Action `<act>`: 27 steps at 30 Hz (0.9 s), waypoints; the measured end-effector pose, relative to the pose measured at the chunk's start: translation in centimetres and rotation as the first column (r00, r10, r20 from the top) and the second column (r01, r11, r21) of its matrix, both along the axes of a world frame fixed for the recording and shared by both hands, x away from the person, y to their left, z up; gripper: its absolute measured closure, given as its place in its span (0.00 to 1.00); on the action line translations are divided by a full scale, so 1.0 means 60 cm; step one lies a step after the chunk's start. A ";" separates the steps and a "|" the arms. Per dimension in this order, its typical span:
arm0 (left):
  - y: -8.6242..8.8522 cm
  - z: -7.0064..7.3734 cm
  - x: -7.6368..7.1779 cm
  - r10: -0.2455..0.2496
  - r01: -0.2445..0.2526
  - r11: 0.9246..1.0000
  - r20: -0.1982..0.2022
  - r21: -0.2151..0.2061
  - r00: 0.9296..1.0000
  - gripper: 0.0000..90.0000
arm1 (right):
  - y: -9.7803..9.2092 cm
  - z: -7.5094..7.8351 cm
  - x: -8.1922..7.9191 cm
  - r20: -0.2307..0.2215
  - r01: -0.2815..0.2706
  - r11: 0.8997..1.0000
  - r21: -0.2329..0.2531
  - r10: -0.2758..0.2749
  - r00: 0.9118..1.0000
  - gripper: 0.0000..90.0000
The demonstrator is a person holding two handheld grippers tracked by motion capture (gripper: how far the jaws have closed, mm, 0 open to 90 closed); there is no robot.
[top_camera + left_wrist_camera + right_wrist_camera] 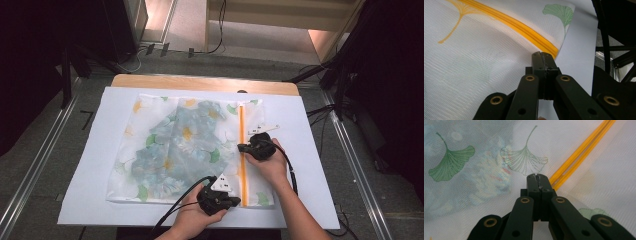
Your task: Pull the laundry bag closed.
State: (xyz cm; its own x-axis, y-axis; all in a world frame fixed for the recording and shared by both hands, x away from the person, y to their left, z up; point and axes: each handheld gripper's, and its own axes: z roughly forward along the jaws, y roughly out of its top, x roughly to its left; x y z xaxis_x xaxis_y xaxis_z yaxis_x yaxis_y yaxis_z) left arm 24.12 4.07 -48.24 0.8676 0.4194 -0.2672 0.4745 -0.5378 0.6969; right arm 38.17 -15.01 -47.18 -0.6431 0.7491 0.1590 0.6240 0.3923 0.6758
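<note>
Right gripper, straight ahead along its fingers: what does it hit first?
Likely the mesh bag itself: the right gripper, shut, sits just beside the orange zipper, aimed at the printed leaf; depth unclear.

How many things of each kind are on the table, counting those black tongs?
Mesh bag with an orange zip: 1
Flowered cloth inside it: 1
White sheet under it: 1
Tongs, left tongs and right tongs: 2
Total: 5
</note>
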 end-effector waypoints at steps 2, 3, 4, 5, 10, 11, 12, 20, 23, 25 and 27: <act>0.000 -0.001 0.000 0.002 -0.002 1.000 -0.004 -0.006 1.000 1.00 | -0.001 0.000 0.000 0.010 0.007 1.000 -0.003 -0.007 1.000 1.00; 0.000 -0.001 0.001 0.003 -0.003 1.000 -0.006 -0.006 1.000 1.00 | -0.004 0.000 0.001 0.015 0.016 1.000 0.004 -0.016 1.000 1.00; 0.000 0.000 0.001 0.002 -0.002 1.000 -0.007 -0.006 1.000 1.00 | -0.007 0.001 0.002 0.019 0.025 1.000 0.016 -0.025 0.999 1.00; 0.000 -0.001 0.001 0.002 -0.002 1.000 -0.008 -0.007 1.000 1.00 | -0.009 0.001 0.003 0.024 0.027 0.999 0.019 -0.027 0.999 1.00; 0.001 0.000 0.002 0.002 -0.002 1.000 -0.011 -0.004 1.000 1.00 | -0.016 -0.001 0.013 0.011 0.037 0.998 0.047 -0.038 0.999 1.00; 0.001 0.000 0.002 0.002 -0.002 1.000 -0.011 -0.004 1.000 1.00 | -0.016 -0.003 0.015 0.013 0.040 0.998 0.048 -0.040 0.999 1.00; 0.001 0.000 0.002 0.002 -0.002 1.000 -0.012 -0.004 1.000 1.00 | -0.017 -0.006 0.017 0.015 0.042 0.998 0.056 -0.043 0.999 1.00; 0.000 -0.001 0.002 0.005 -0.005 1.000 -0.013 -0.007 1.000 1.00 | -0.018 -0.003 0.036 0.020 0.061 0.996 0.065 -0.062 0.998 1.00; 0.000 -0.001 0.002 0.004 -0.004 1.000 -0.014 -0.007 1.000 1.00 | -0.018 0.004 0.050 0.030 0.066 0.996 0.065 -0.068 0.997 1.00; 0.001 -0.001 0.002 0.005 -0.005 1.000 -0.017 -0.008 1.000 1.00 | -0.017 0.006 0.059 0.024 0.071 0.995 0.068 -0.073 0.997 1.00; 0.001 -0.001 0.002 0.005 -0.005 1.000 -0.017 -0.008 1.000 1.00 | -0.016 0.007 0.069 0.027 0.076 0.995 0.065 -0.078 0.997 1.00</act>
